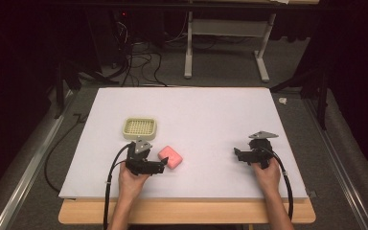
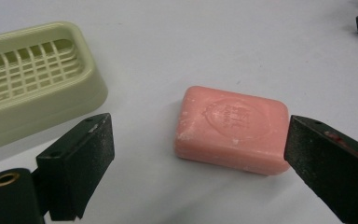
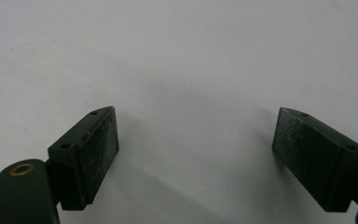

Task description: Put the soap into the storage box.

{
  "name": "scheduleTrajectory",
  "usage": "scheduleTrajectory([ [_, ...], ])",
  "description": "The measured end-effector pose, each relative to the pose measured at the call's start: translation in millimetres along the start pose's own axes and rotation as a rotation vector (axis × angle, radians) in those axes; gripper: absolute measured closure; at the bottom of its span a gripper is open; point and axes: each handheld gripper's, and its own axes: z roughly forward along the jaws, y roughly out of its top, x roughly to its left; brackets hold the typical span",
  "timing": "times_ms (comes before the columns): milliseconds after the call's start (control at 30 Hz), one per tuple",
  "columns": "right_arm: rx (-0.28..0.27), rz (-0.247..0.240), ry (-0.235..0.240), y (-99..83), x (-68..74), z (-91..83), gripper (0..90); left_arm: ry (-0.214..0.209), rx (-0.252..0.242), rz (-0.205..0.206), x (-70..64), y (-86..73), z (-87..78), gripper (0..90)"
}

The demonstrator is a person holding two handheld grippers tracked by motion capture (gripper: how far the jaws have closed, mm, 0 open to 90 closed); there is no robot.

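The pink rectangular bar of soap [image 2: 233,128] lies flat on the white table top [image 1: 211,115], just in front of our left gripper [image 1: 162,166] and near the pale green plastic soap dish with a slotted grid floor [image 1: 140,128], which sits a little farther back and to the left, apart from the bar. We judge the bar to be light and stiff, with a waxy, rather slippery skin and rounded corners; a stamped emblem marks its top face, and pale scuffs show along its edges. In the left gripper view our two black jaws stand wide apart and empty, one to each side of the bar, the right-hand one close to the bar's short end. We think the best hold is across the two short ends or the two long flat sides, low on the bar and square to the faces, since a grip on the rounded corners could let it squirt out; a firm squeeze may dent the surface. Our right gripper [image 1: 238,154] rests well away on the right of the table, its jaws also wide and holding nothing over bare table.
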Motion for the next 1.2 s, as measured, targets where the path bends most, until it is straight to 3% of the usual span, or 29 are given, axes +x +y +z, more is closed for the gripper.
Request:
scheduleTrajectory([
  [367, 0.001, 0.001, 0.001, 0.0, 0.1, -0.1, 15.0, -0.031, 0.028, 0.045, -14.7, 8.6, 14.5, 5.5],
  [500, 0.001, 0.001, 0.000, 0.0, 0.1, -0.1, 14.9, -0.024, 0.043, 0.074, -20.2, 11.4, 20.3, 4.7],
  [833, 0.001, 0.001, 0.000, 0.0, 0.1, -0.1, 15.0, -0.060, 0.096, 0.076, -23.7, 10.4, 40.4, 4.0],
  [1200, 0.000, 0.000, 0.000, 0.0, 0.1, 0.0, 15.0, -0.043, 0.121, 0.088, -24.9, 7.4, 54.2, 5.7],
])
